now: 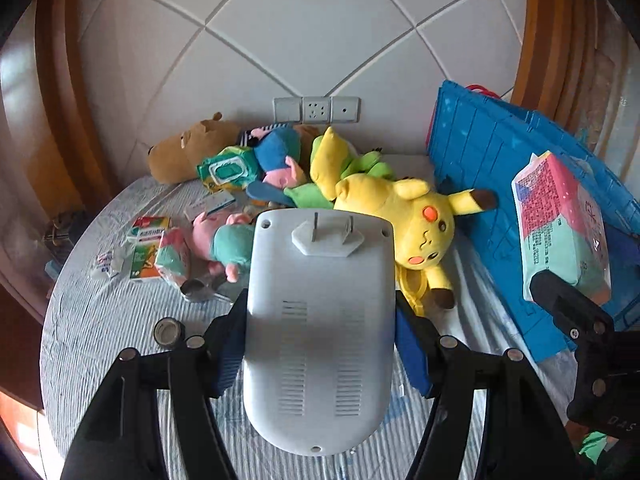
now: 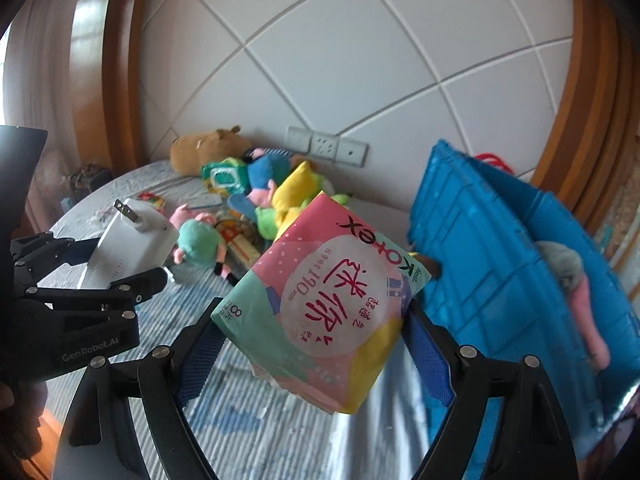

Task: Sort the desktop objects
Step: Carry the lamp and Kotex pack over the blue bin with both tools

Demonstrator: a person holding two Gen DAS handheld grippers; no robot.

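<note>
- Progress: sorting looks early. The blue crate at the bed's right edge holds at least one plush; Pikachu, other plush toys and small boxes lie unsorted on the bed.
- Left hand-held gripper: pinches a white plug-in adapter, prongs pointing away.
- Right hand-held gripper: pinches a Kotex pack, raised just beside the crate's left wall.

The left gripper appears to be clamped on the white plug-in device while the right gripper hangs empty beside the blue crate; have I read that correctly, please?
Not quite. The right gripper is not empty: the right wrist view shows it shut on a pink and mint Kotex pack beside the blue crate. The left gripper does clamp the white plug-in device.
</note>
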